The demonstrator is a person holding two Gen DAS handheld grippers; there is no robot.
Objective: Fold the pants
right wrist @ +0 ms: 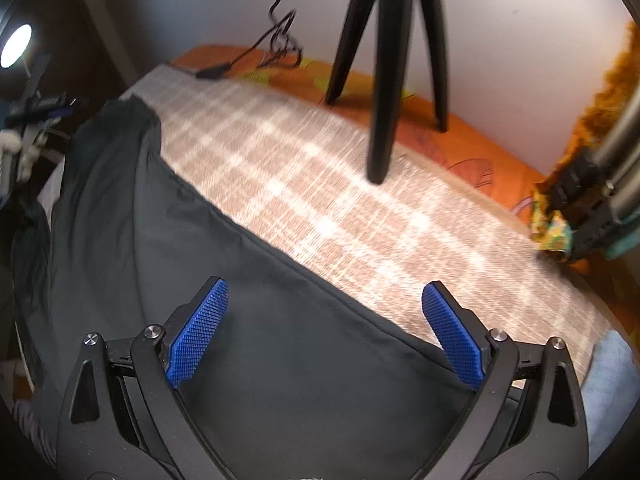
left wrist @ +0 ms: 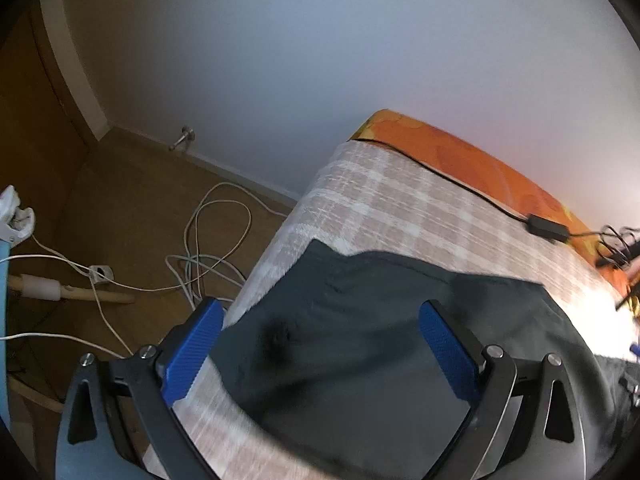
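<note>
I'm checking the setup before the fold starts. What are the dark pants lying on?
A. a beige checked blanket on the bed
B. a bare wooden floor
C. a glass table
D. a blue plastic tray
A: the dark pants lie spread on the beige checked blanket covering the bed, while both the left gripper and right gripper hover open above them.

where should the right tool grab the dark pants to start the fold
Probably the long straight edge of the dark pants where it meets the checked blanket. It lies flat and clear, just ahead of the open right tool. Come in low from the blanket side so one finger can slip under the edge.
</note>
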